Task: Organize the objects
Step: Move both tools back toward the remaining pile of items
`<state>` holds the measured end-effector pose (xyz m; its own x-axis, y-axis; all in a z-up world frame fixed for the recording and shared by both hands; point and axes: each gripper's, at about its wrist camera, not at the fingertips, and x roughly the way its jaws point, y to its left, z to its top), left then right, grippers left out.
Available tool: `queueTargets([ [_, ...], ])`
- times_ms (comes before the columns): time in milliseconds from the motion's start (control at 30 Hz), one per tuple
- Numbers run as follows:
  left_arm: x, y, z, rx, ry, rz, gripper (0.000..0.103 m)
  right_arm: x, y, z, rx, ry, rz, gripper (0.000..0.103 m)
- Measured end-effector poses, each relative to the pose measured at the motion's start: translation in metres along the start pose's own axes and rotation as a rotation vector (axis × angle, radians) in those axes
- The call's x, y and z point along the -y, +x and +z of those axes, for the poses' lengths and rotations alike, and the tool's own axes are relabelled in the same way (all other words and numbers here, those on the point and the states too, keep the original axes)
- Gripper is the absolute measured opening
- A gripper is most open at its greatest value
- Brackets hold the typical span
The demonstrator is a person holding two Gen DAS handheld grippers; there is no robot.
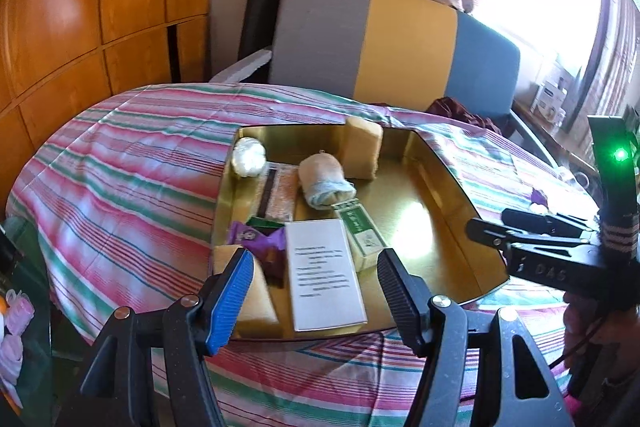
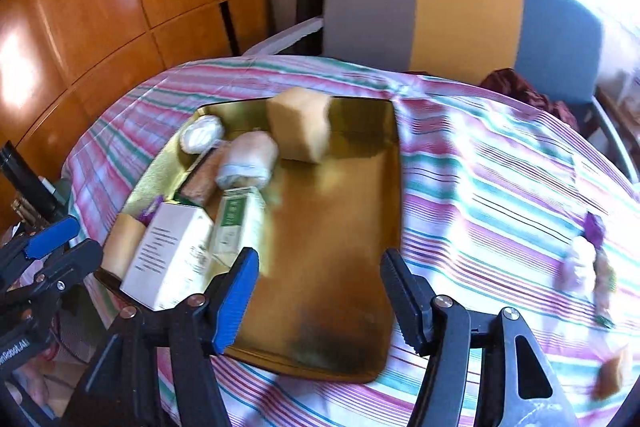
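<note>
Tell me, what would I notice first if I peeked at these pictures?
Probably the shiny gold tray in the middle of the striped tablecloth, with boxes and a rolled cloth crowded along its left side. Behind the table stands a chair banded grey, yellow and blue.

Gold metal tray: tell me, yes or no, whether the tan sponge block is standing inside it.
Yes: the tan sponge block stands upright inside the gold metal tray, near its far wall.
</note>
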<state>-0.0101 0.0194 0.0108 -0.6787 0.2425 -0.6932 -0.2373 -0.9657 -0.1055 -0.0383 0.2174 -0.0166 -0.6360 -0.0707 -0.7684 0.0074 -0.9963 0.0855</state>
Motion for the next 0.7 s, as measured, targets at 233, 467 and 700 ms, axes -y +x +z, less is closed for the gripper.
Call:
queueTargets([
  [233, 0.026, 0.001, 0.003, -0.005, 0.067, -0.031, 0.065, 0.057, -0.015, -0.018, -0.015, 0.077, -0.09, 0.071],
  [467, 0.06, 0.005, 0.005, -0.011, 0.145, -0.08, 0.065, 0.143, -0.037, -0.037, -0.041, 0.216, -0.215, 0.076],
  [700, 0.099, 0.01, 0.008, -0.019, 0.213, -0.138, 0.065, 0.249, -0.065, -0.064, -0.038, 0.425, -0.421, 0.078],
])
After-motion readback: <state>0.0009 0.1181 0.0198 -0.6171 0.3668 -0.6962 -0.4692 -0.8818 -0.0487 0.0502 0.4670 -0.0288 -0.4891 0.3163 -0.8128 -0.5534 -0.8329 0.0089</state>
